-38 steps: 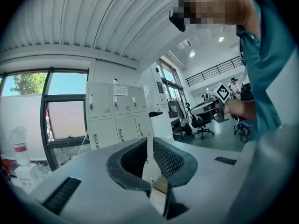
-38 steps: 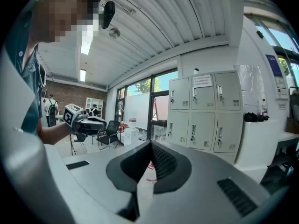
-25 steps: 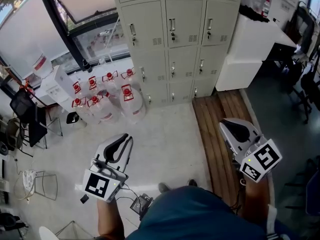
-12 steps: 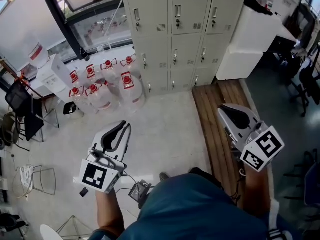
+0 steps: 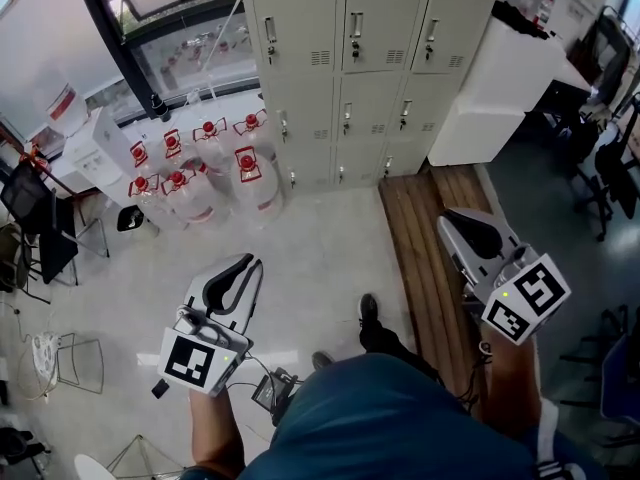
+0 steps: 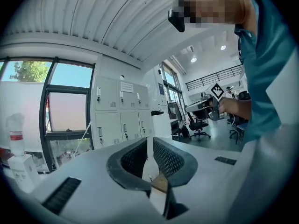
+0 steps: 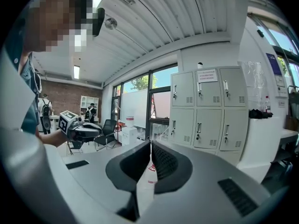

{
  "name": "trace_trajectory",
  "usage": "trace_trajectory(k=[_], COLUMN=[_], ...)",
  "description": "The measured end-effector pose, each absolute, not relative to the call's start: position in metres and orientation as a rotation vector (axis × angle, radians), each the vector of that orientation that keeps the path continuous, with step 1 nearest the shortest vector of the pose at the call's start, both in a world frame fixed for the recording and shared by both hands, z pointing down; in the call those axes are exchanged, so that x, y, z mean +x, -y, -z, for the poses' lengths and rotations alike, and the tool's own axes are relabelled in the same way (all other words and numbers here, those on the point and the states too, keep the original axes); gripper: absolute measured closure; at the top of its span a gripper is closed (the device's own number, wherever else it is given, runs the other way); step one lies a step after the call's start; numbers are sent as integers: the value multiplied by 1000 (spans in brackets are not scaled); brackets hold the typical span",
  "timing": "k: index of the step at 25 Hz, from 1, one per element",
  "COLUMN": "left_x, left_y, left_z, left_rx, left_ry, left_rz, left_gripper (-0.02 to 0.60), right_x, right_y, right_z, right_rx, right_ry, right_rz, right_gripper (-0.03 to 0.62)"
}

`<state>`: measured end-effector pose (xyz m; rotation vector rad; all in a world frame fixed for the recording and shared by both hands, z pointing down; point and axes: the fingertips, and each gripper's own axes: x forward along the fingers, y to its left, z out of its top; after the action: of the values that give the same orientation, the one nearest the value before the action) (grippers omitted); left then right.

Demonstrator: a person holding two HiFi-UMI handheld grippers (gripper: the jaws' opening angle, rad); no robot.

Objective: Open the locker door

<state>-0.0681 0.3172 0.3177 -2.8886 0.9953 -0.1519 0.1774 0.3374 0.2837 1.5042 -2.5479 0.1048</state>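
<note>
Lockers (image 5: 350,68) stood at twelve o'clock in the head view, a pale bank of doors three columns wide, well apart from both tools and out of reach. Each door faced us squarely, taller than it was wide, so its long axis ran upright. The slim handle (image 5: 355,25) on each one also ran upright, near the door's left edge, with vent slots toward the right. From that we judged the hinges to be on the right and the free edge on the left, so a door would swing out toward us.

At ten o'clock a cluster of water jugs (image 5: 200,168) with red caps sat on the floor just beside the lockers' left end. At seven o'clock the left gripper (image 6: 149,138) pointed toward the lockers, its jaws closed together with nothing between them. At four o'clock the right gripper (image 7: 152,141) was the same, pads together and empty, over a strip of wooden flooring (image 5: 425,258). At two o'clock a white cabinet (image 5: 490,98) stood against the lockers' right end.

We judged the door to be thin painted metal, stiff, smooth and light on its hinges. The handle looked the only sound place to take hold, pinched across its narrow width. We could not tell whether any door was locked.
</note>
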Motion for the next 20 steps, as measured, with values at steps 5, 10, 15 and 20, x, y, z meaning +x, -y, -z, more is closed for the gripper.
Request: trace_trajectory(k=[5, 10, 15, 20], left_x=[-64, -54, -41, -26], left_y=[-285, -247, -211, -179], left_z=[-319, -324, -330, -333], left_rx=[-2876, -2861, -2843, -2806], left_ry=[-1078, -1161, -1249, -1315], left_rz=[186, 216, 223, 237], left_gripper=[528, 528, 528, 528], right_x=[183, 189, 193, 200], right_y=[-285, -227, -172, -124], right_z=[-286, -293, -297, -303], right_rx=[1449, 1366, 1277, 1186], right_ry=[2603, 2652, 2696, 2733], right_rz=[-113, -133, -133, -141], right_gripper=[557, 557, 557, 557])
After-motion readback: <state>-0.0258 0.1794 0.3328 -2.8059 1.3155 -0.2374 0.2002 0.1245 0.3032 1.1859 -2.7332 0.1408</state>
